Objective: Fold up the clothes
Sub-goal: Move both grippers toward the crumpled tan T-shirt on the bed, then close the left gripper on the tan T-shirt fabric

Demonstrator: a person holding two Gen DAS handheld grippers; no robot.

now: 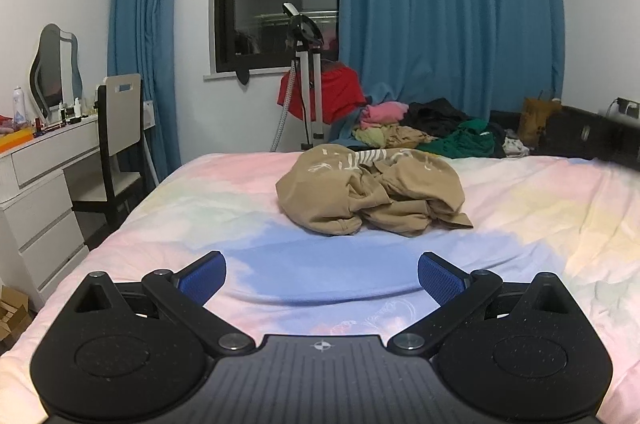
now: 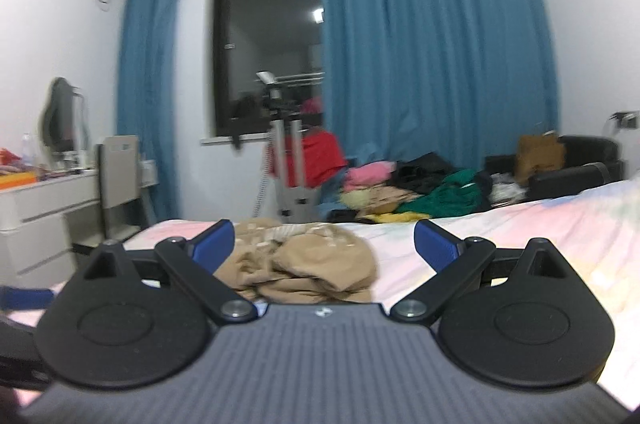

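While nothing is yet held, the risks below are judged from how things lie.

Left gripper [image 1: 322, 278]: its blue pads are held wide apart and empty, low over the bedspread [image 1: 180, 208]; sheet could be pinched together with cloth if the tips are driven down too deep.

Right gripper [image 2: 324, 244]: it is likewise spread and empty, with the garment seen between its fingers; this view is blurred, so its height above the bed cannot be told.

Tan garment [image 1: 372, 192]: it is bunched in a heap mid-bed, well ahead of the left gripper; several layers are likely to be caught at once, since no hem or corner is clearly laid out.

Clothes pile [image 1: 420, 128]: it is heaped beyond the far edge of the bed; a sweeping pull could push the garment off toward it.
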